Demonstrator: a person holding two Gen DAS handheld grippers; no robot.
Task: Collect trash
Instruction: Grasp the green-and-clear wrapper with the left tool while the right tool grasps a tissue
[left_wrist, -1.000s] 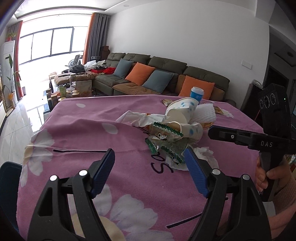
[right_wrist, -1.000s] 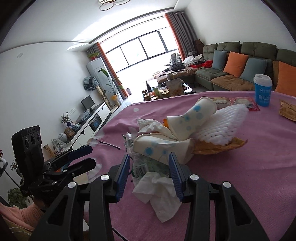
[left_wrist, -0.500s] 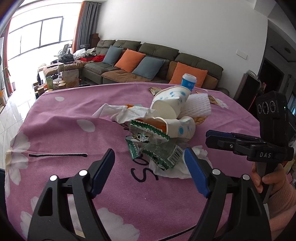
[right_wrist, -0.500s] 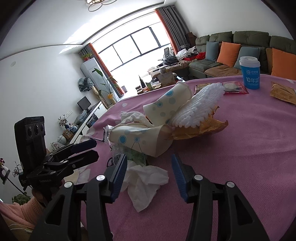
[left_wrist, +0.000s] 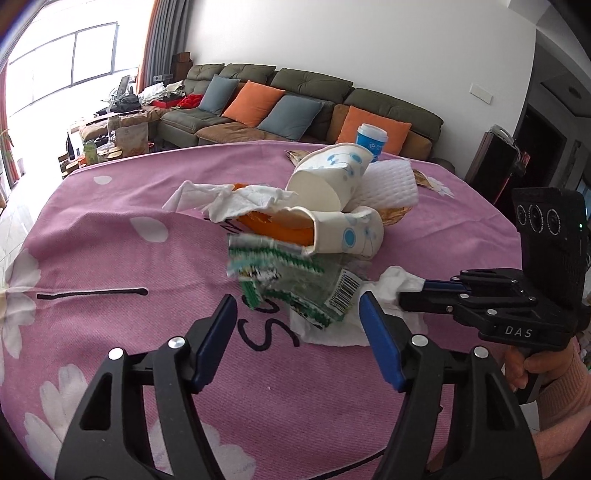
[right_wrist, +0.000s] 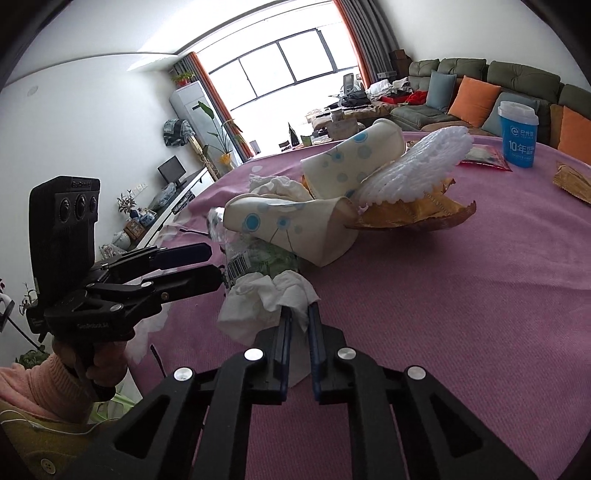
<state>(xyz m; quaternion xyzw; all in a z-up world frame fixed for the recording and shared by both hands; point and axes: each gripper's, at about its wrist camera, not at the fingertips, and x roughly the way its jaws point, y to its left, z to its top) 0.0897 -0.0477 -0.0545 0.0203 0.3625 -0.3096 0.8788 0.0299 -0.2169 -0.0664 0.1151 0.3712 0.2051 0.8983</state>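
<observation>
Since half a second earlier the right gripper had closed from wide open onto the white tissue, pinching its near edge between both blue pads.

Left wrist view: left gripper hung with jaws wide apart, holding nothing, just short of the trash pile on the pink tablecloth. Green wrapper was motion-blurred, print unreadable apart from a barcode. Right gripper came in from the right, its tips buried in the tissue, so jaw gap unclear from here. Lower dotted paper cup lay on its side, crushed, with something orange in its mouth, partly covered by a second crumpled tissue. Upper dotted cup lay tilted on top, inside looked empty. White foam net sat behind the cups, mostly hidden. Blue cup stood far back, lower half hidden by the pile.

Right wrist view: tissue bunched around the closed pads, touching the green wrapper, which was largely hidden under the lower cup. Brown wrapper lay under the foam net. Left gripper showed at left, jaws apart. Blue cup, lidded, contents unseen. Another brown packet was cut off at the right edge.
</observation>
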